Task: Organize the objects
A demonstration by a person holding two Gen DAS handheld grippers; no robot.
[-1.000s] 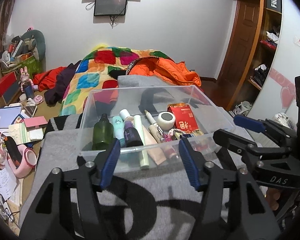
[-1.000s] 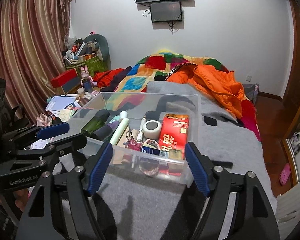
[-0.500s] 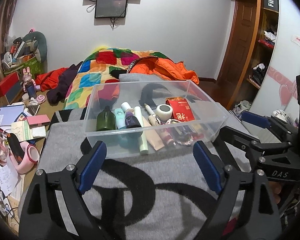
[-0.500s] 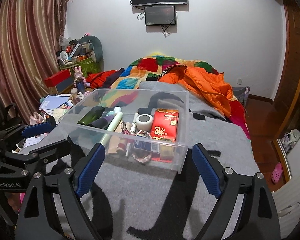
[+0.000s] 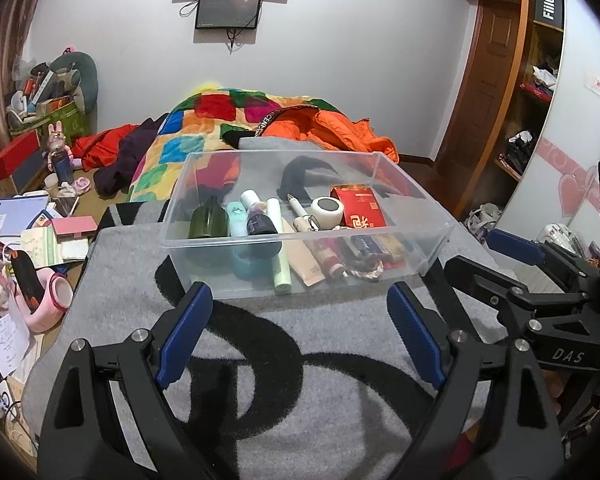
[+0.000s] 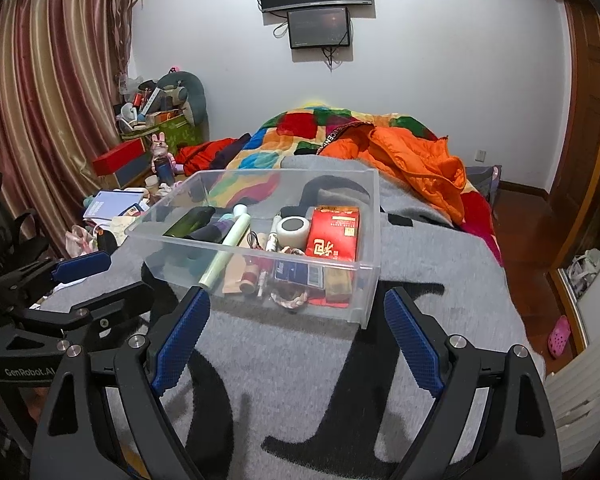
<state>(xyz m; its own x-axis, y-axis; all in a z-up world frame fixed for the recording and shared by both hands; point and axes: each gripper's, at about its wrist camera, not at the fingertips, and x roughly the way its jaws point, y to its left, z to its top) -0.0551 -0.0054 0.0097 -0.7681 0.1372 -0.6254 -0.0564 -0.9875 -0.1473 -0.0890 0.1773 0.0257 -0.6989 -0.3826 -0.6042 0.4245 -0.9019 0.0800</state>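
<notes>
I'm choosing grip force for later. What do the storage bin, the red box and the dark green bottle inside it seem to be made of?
The storage bin looks like clear rigid plastic: its contents show through glossy walls. The red box looks like printed cardboard, with flat faces and sharp edges. The dark green bottle is translucent and shiny; glass or plastic, I cannot tell.

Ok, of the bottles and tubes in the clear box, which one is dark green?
The squat bottle at the far left end of the row in the clear box. Its neighbours are a light teal tube and a dark purple bottle.
</notes>
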